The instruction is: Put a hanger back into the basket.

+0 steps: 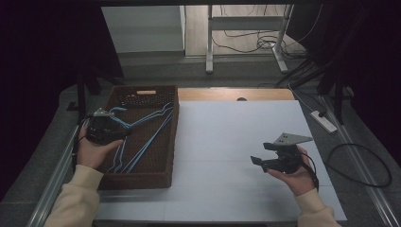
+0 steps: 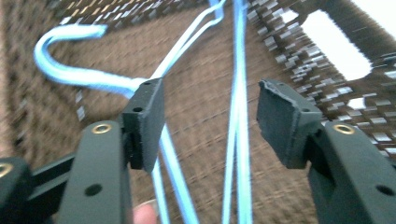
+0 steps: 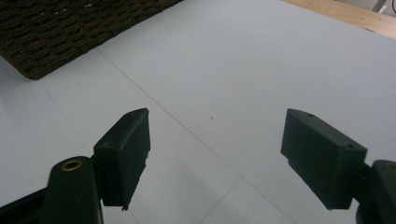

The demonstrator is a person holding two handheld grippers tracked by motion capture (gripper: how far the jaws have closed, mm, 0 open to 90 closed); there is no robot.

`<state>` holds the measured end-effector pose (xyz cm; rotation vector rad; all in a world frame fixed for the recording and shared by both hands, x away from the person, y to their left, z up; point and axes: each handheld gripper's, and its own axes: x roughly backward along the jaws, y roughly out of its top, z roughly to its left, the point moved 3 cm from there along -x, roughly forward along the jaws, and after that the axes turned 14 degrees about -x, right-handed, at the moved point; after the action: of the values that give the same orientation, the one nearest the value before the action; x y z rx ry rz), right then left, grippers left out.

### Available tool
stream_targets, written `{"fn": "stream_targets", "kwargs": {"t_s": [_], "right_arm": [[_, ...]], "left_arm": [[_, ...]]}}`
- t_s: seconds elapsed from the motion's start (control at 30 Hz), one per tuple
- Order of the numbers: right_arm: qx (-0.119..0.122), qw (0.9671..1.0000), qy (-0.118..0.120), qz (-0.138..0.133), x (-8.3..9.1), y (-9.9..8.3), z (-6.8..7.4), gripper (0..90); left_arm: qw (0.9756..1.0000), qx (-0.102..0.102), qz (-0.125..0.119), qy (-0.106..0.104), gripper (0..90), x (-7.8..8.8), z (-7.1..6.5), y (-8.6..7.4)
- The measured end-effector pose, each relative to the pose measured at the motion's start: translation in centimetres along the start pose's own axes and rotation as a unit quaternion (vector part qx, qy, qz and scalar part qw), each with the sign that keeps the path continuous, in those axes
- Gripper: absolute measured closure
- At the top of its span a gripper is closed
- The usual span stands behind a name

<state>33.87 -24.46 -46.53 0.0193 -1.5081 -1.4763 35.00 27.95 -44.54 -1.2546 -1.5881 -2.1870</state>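
Several light-blue wire hangers [image 1: 146, 124] lie in a dark brown woven basket [image 1: 172, 142] at the table's left. My left gripper [image 1: 122, 131] hovers over the basket's left side, held in a hand. In the left gripper view its jaws [image 2: 210, 116] stand wide apart, open, above the blue hangers [image 2: 238, 93]. A hanger hook [image 2: 70, 74] curls to the left of the left pad, and no pad presses on a wire. My right gripper [image 1: 260, 152] is held over the white table top [image 1: 222, 137] at the right, open [image 3: 217, 135] and with nothing between its pads.
The basket's corner [image 3: 56, 32] lies far to the left of the right gripper, with bare white table [image 3: 224, 60] between them. Behind the white top is a wooden strip [image 1: 227, 94]. A power strip [image 1: 324, 121] and cables lie on the floor at right.
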Motion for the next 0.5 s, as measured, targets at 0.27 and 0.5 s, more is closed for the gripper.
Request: {"fn": "stream_targets", "kwargs": {"t_s": [0.27, 0.5], "right_arm": [[-0.005, 1.0, 0.004, 0.0, -0.1, -0.3, -0.2, 24.6], [-0.009, 0.9999, 0.003, 0.005, -0.2, -0.7, -0.3, 24.4]], "left_arm": [[0.9979, -0.029, -0.049, -0.031, 33.6, 2.1, -2.1, 0.4], [0.9944, -0.034, -0.081, -0.058, 32.1, 3.6, -4.2, 0.5]]}}
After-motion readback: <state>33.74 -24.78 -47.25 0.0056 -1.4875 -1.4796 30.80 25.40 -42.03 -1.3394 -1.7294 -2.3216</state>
